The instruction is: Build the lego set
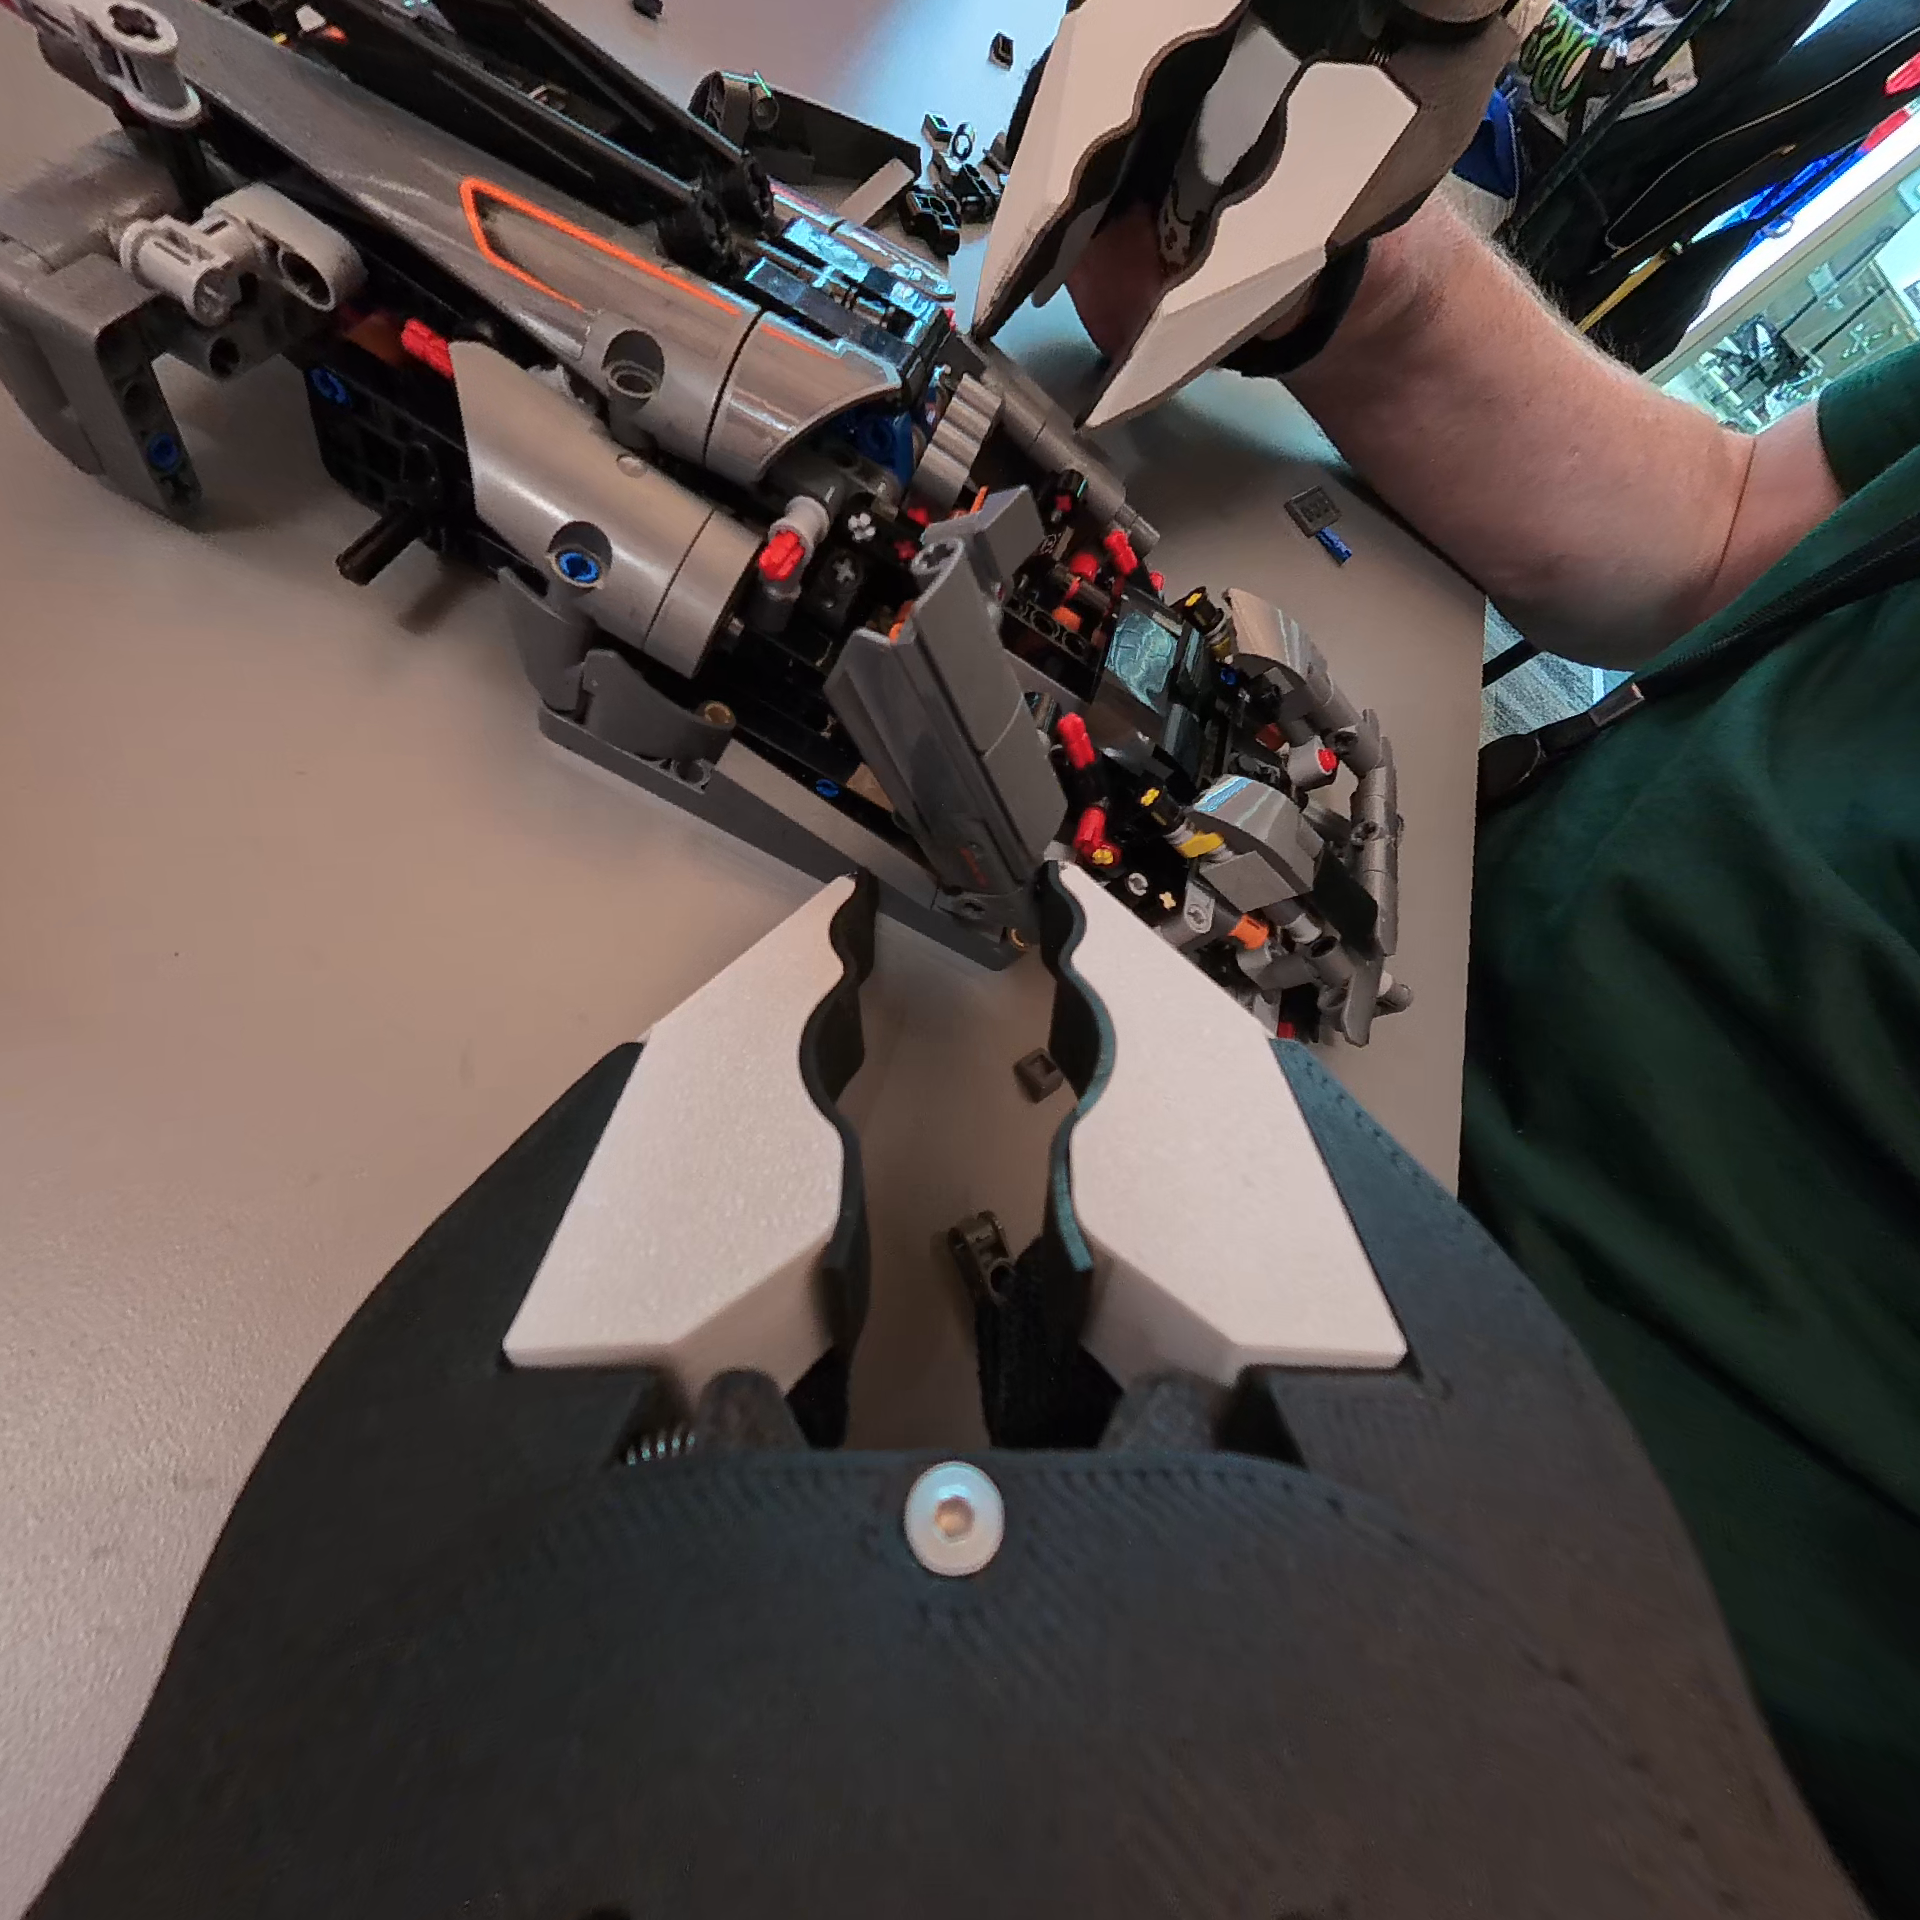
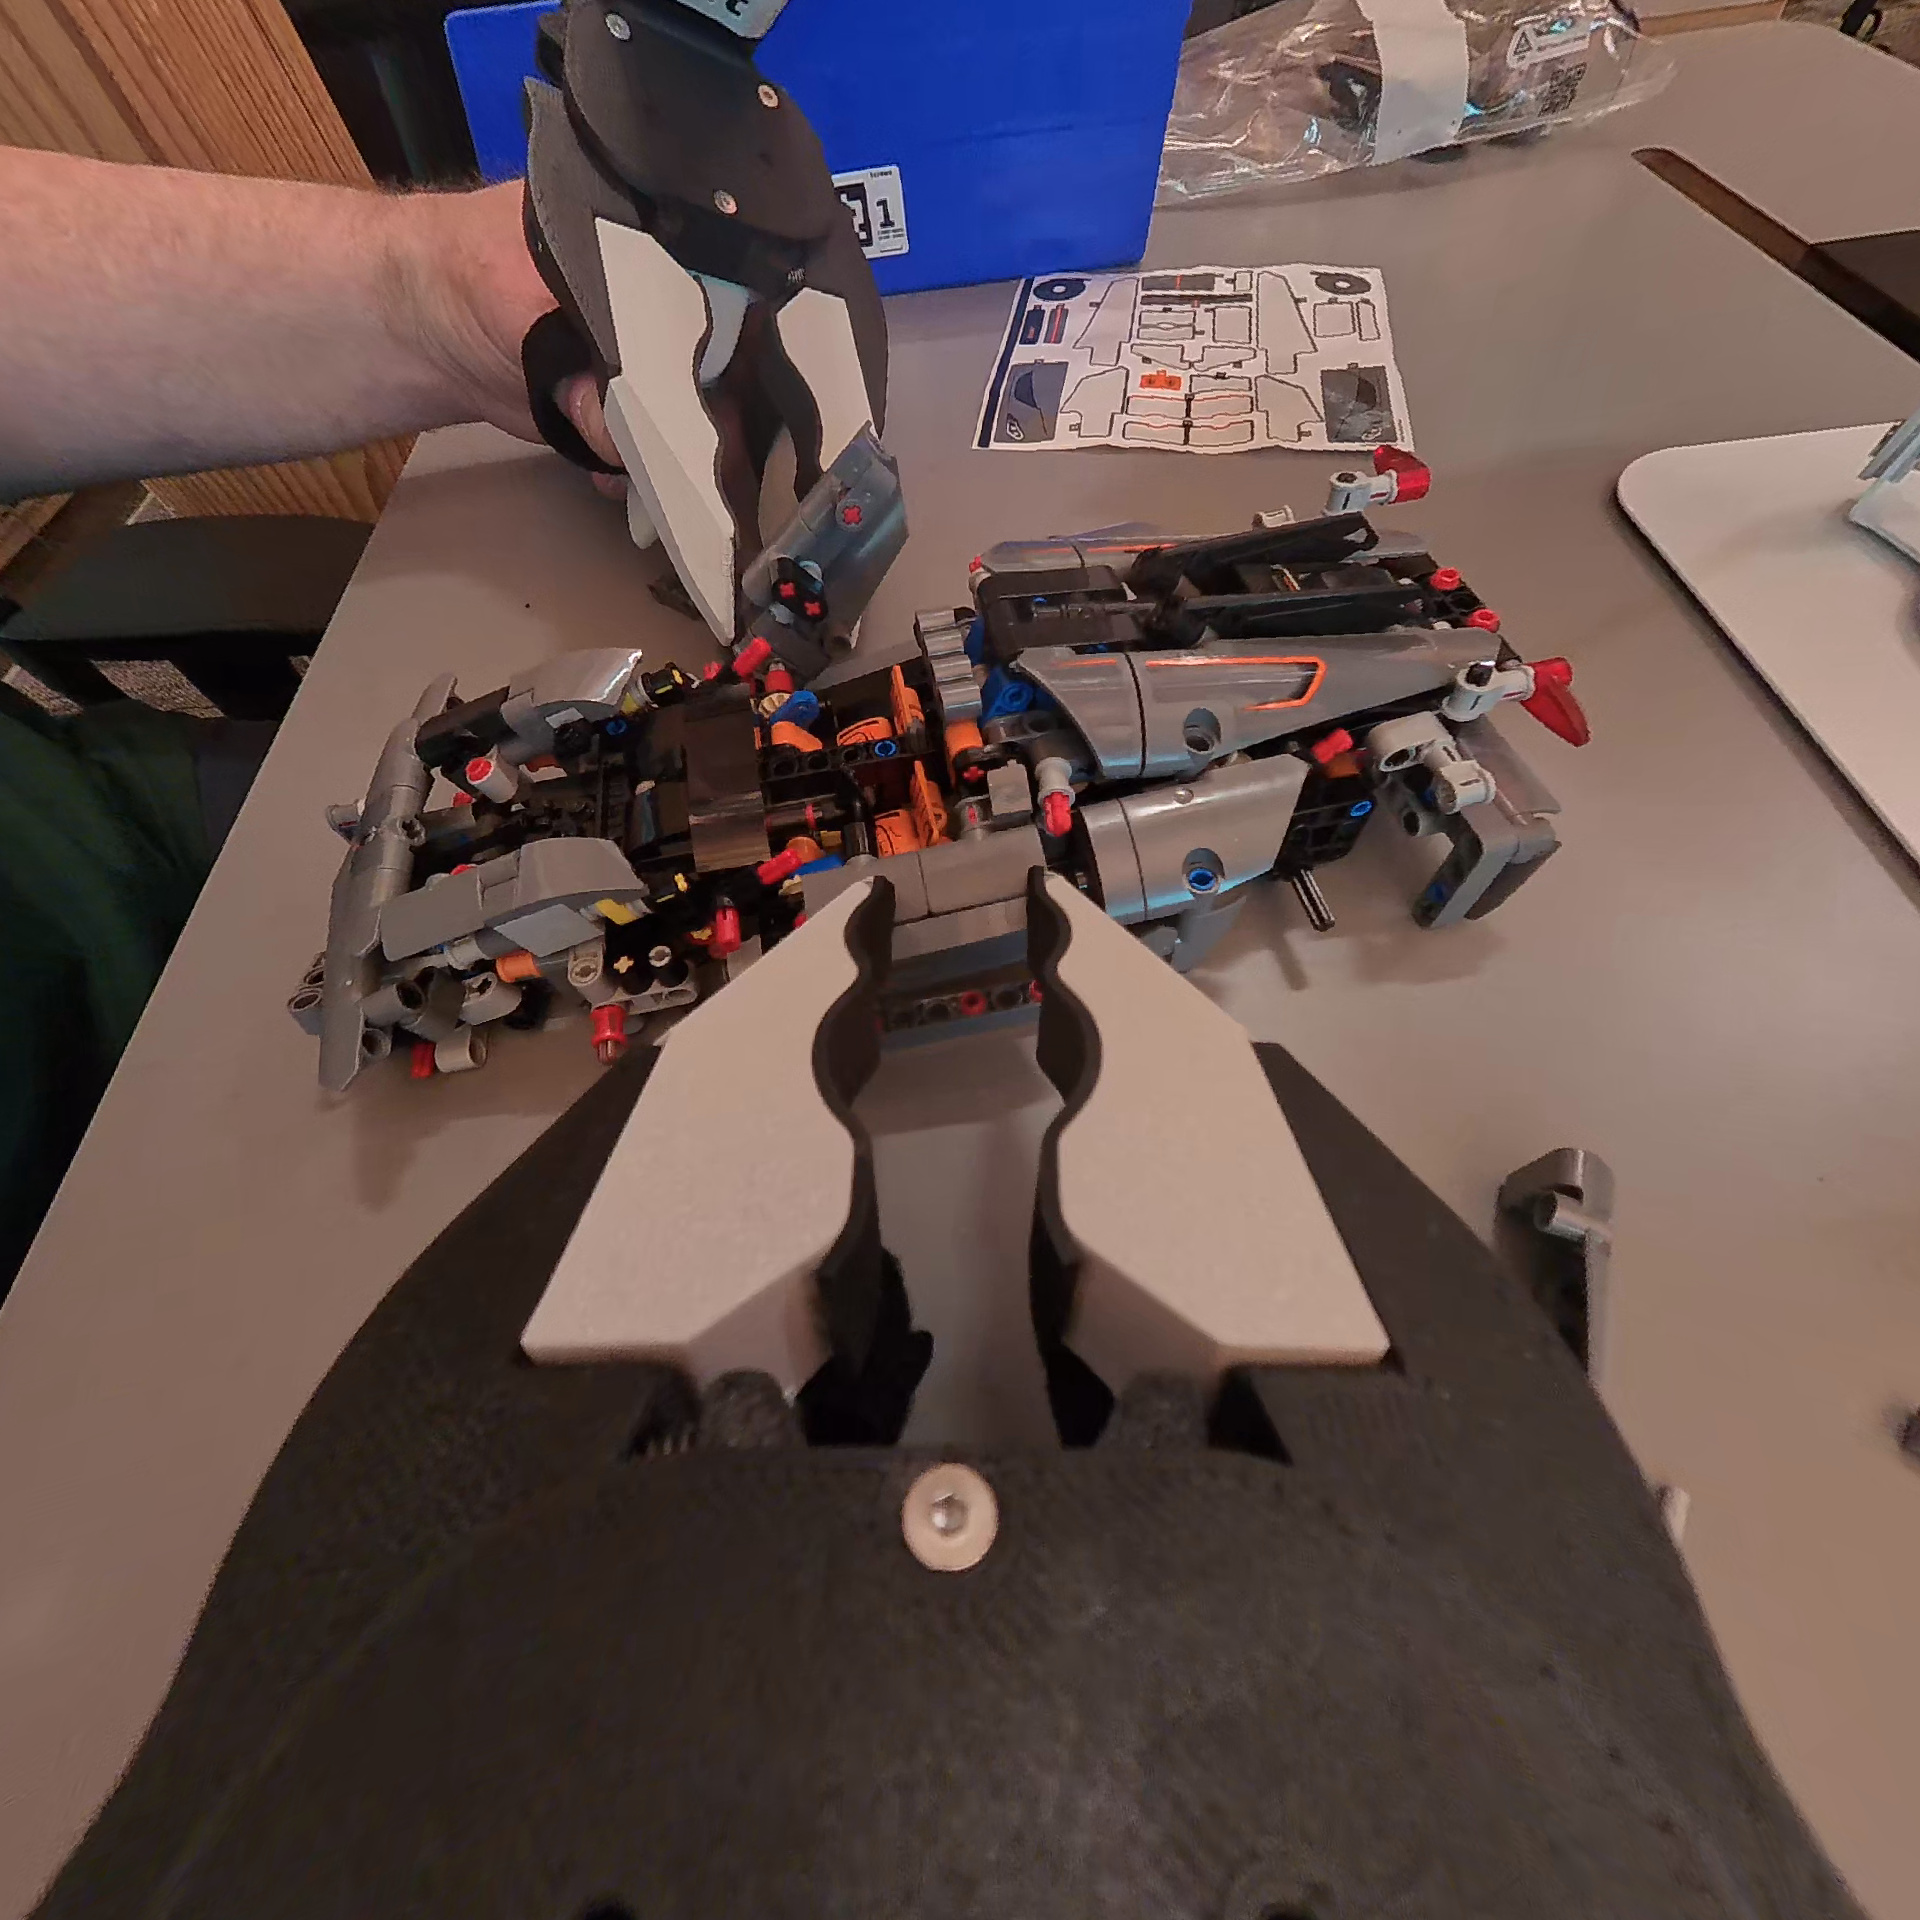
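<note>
A grey, black and orange lego car point(image 2: 1143, 717) lies lengthwise on the grey table point(image 2: 1558, 987); it also shows in the left wrist view point(image 1: 644, 416). My left gripper point(image 1: 951, 881) is shut on a long grey panel piece point(image 1: 945, 717) and holds it tilted over the car's middle. In the right wrist view the left gripper point(image 2: 769, 582) holds this panel piece point(image 2: 831, 540) at the car's far side. My right gripper point(image 2: 956, 881) closes on the car's near grey side panel point(image 2: 956, 909). The right gripper also shows in the left wrist view point(image 1: 1039, 374).
A sticker sheet point(image 2: 1195, 358), a blue box point(image 2: 987, 125) and a clear plastic bag point(image 2: 1403, 73) lie behind the car. A white tray point(image 2: 1766, 603) is at the right, a loose grey part point(image 2: 1558, 1236) near me. Small loose pieces point(image 1: 956, 177) lie beyond. A person in green point(image 1: 1714, 1039) sits at the table's edge. Left tips to right tips: about 12 cm.
</note>
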Demonstrator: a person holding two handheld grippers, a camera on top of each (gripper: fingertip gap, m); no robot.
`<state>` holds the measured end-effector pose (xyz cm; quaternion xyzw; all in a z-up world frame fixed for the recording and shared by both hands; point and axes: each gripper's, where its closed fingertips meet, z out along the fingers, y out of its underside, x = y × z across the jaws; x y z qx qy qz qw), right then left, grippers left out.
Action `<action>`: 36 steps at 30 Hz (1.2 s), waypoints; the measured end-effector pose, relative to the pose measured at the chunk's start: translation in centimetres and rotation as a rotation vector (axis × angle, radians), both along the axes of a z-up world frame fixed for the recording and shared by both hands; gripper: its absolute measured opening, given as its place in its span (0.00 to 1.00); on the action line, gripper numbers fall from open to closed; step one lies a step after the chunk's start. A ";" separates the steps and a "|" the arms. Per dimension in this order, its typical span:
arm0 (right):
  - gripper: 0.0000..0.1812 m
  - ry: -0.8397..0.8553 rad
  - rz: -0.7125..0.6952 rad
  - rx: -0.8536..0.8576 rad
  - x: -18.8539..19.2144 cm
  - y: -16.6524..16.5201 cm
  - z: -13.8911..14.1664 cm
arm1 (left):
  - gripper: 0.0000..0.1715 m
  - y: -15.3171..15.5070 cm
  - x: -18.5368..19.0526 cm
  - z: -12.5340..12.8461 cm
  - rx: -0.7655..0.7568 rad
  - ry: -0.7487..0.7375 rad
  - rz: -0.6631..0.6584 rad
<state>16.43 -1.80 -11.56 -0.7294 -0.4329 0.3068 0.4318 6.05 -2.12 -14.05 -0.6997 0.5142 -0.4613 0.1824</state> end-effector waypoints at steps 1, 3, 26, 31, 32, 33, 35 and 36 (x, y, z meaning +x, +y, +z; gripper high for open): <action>0.13 0.000 0.000 -0.001 0.0 0.0 0.0 | 0.17 0.0 0.0 0.0 -0.001 0.000 0.000; 0.13 -0.002 0.000 -0.004 0.0 0.0 -0.1 | 0.17 0.0 0.0 0.0 -0.001 0.000 0.000; 0.14 0.001 0.001 -0.011 0.0 0.0 0.0 | 0.18 0.0 0.0 0.0 0.000 0.001 0.001; 0.13 -0.001 -0.001 -0.011 0.0 0.0 -0.1 | 0.18 0.0 0.0 0.0 0.001 0.001 0.002; 0.13 -0.004 -0.002 -0.009 0.1 0.0 -0.1 | 0.18 0.0 0.0 0.0 0.003 0.001 0.003; 0.13 -0.008 -0.003 -0.006 0.1 0.0 -0.1 | 0.18 0.0 0.0 0.0 0.004 0.001 0.003; 0.12 -0.018 -0.003 -0.003 0.1 0.0 -0.3 | 0.18 0.0 0.0 0.0 0.003 0.001 0.003; 0.12 -0.018 -0.001 -0.007 0.0 0.0 -0.3 | 0.18 0.0 0.0 0.0 0.002 0.001 0.003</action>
